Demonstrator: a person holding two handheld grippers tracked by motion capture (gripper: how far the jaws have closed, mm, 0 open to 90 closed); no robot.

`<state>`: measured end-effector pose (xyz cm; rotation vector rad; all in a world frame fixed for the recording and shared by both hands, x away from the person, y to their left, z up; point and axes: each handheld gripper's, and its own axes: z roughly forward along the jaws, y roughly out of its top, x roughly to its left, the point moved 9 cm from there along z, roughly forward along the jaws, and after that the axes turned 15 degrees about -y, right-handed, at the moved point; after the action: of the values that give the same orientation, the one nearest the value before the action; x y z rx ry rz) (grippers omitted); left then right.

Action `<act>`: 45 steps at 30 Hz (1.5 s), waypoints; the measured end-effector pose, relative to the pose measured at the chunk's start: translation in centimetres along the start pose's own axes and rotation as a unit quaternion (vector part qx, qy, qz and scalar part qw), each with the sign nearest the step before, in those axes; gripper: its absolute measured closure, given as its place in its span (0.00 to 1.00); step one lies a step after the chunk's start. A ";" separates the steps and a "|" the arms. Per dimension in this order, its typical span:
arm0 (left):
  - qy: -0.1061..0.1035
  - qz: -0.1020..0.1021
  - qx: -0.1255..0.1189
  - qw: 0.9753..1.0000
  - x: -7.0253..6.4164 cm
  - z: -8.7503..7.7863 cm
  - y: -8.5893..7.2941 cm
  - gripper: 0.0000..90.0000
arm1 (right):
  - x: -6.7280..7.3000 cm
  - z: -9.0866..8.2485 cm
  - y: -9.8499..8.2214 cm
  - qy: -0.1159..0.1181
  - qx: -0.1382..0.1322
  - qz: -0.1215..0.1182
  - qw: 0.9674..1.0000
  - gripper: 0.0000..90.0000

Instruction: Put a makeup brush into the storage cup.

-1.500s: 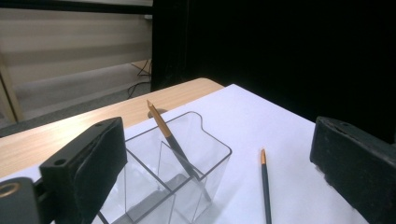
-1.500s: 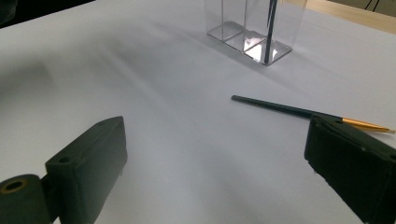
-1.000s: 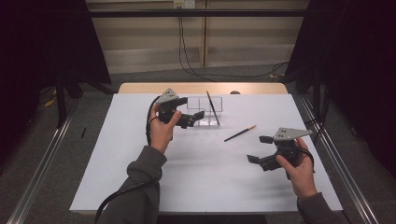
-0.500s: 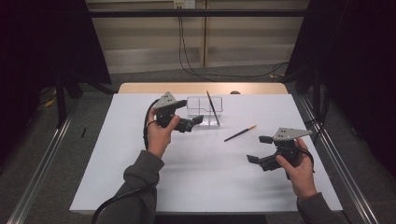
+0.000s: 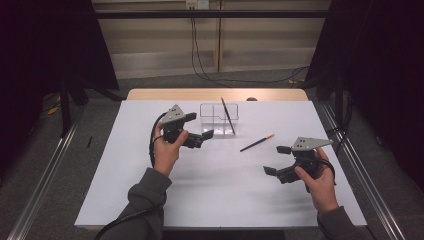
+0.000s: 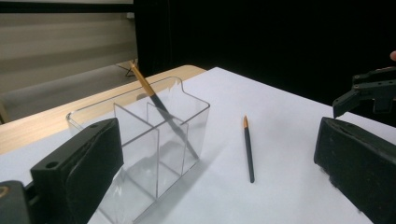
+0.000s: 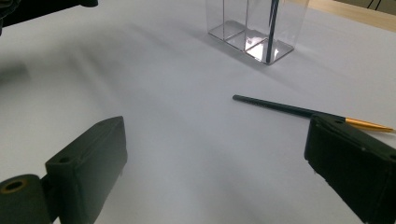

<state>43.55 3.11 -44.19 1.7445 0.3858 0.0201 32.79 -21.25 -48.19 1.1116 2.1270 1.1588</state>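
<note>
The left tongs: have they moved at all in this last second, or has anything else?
Barely: the left tongs stayed open beside the clear holder, shifting only slightly. The right tongs stayed open; one pencil stayed leaning in the holder, the other pencil lying on the table.

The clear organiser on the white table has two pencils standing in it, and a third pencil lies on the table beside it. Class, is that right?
Not quite. The clear organiser holds one pencil, leaning in a compartment, not two. The left gripper view shows this. The rest stands: another pencil lies flat on the white table beside it.
</note>
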 end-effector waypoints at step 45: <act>0.005 -0.021 0.023 0.999 -0.9 -4.8 -3.9 0.02 | 0.1 0.2 -0.2 -0.001 0.004 -0.002 1.000 0.06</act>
<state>40.63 8.04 -46.75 1.7815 0.4343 -0.0100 32.81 -21.09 -48.45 1.1117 2.1319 1.1486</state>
